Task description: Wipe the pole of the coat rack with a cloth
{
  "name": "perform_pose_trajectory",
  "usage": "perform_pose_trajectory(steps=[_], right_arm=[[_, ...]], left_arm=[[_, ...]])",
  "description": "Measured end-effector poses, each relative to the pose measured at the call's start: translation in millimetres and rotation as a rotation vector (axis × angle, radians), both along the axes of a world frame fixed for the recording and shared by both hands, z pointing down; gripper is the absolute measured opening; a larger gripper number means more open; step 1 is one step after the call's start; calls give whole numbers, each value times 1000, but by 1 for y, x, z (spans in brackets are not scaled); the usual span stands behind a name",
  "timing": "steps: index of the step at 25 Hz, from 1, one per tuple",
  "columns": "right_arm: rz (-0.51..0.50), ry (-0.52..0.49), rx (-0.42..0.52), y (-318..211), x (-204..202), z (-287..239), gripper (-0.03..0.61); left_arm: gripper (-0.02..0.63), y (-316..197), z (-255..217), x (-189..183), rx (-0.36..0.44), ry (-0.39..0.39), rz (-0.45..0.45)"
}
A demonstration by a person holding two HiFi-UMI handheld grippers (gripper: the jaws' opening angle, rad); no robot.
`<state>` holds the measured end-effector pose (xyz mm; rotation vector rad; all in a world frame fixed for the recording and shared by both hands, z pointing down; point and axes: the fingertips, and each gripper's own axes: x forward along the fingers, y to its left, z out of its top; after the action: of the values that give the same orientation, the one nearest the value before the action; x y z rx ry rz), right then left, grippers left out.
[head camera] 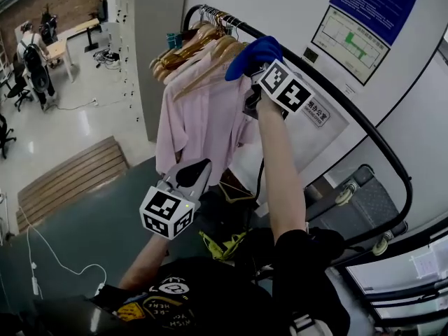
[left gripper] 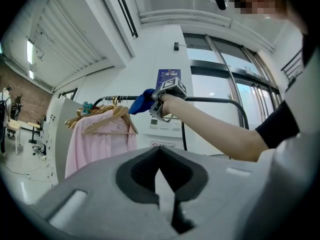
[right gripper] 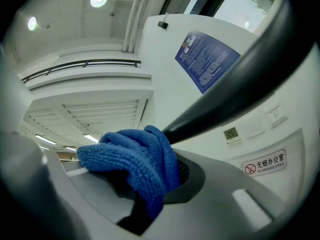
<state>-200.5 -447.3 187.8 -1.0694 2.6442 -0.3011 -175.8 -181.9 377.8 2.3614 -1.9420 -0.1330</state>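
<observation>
Up in the top middle of the head view: the right gripper point(head camera: 252, 72), fingers pinching a fluffy blue cloth point(head camera: 253, 53). Cloth pressed right onto the long black metal pole point(head camera: 381, 149) of the coat rack, with the pole bending down toward the right side of the frame.

Close up in the right gripper view: right gripper point(right gripper: 145, 184) at the bottom, blue cloth point(right gripper: 135, 159) bunched between the fingers in the lower left, touching the thick black pole point(right gripper: 240, 79) slanting up to the upper right corner. Behind, on the white wall, a blue paper sign point(right gripper: 207, 59) near the top and a small no-smoking sticker point(right gripper: 265, 163) at the lower right.

Lower down, left of the middle of the head view: the left gripper point(head camera: 199, 170), fingers pressed together on nothing, well apart from the pole.

Hanging from the pole, to the left of the cloth: pink shirts point(head camera: 203, 117) on light wooden hangers point(head camera: 196, 47).

In the left gripper view: left gripper point(left gripper: 160, 169) at the bottom, fingers closed tight, and far above them the cloth point(left gripper: 141, 101) on the pole point(left gripper: 215, 99).
</observation>
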Motion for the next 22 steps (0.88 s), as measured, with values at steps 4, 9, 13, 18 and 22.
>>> perform_pose_trajectory(steps=[4, 9, 13, 18, 22], right_arm=[[33, -24, -10, 7, 51, 10, 49], [132, -56, 26, 38, 155, 12, 49], [307, -101, 62, 59, 276, 14, 48], [513, -138, 110, 99, 415, 1, 48], [473, -93, 127, 134, 433, 13, 48]], left_arm=[[-3, -8, -2, 14, -5, -3, 70], [-3, -24, -5, 56, -6, -8, 219], [-3, -40, -2, 101, -5, -2, 352], [-3, -44, -1, 162, -8, 9, 495], [-3, -40, 0, 193, -7, 1, 550]])
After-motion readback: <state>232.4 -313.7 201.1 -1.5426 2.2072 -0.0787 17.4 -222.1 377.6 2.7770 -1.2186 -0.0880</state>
